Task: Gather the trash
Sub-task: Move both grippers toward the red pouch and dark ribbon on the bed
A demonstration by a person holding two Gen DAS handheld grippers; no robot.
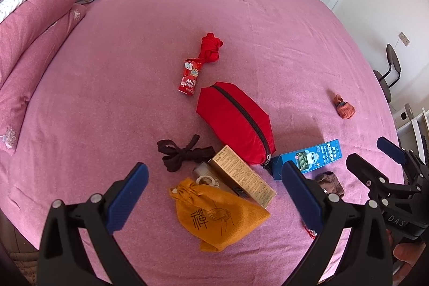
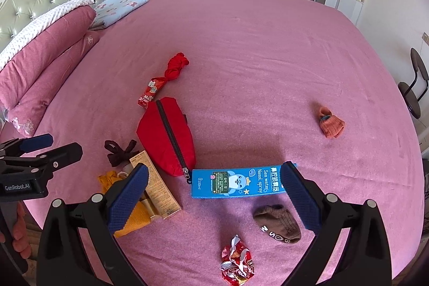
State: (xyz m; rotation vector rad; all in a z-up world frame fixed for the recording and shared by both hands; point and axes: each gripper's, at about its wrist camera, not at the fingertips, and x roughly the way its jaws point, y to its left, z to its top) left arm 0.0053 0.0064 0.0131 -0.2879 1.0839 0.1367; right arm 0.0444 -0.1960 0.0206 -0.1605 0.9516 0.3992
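A red zippered pouch point(image 1: 236, 122) lies mid-bed, also in the right wrist view point(image 2: 166, 136). Around it lie a red candy wrapper point(image 1: 189, 77), a gold box point(image 1: 241, 174), a blue nasal spray box point(image 2: 236, 182) and a crumpled red wrapper point(image 2: 237, 263). My left gripper point(image 1: 214, 200) is open and empty above an orange drawstring bag point(image 1: 217, 216). My right gripper point(image 2: 214, 200) is open and empty, low over the bed near the blue box; it also shows in the left wrist view point(image 1: 375, 154).
Socks lie about: a red knotted one point(image 1: 210, 47), a black one point(image 1: 182, 154), an orange one point(image 2: 331, 123), a brown one point(image 2: 278, 223). Pink pillows point(image 2: 45, 58) and a folded blue cloth point(image 2: 118, 8) sit at the headboard. A chair point(image 2: 415, 87) stands right of the bed.
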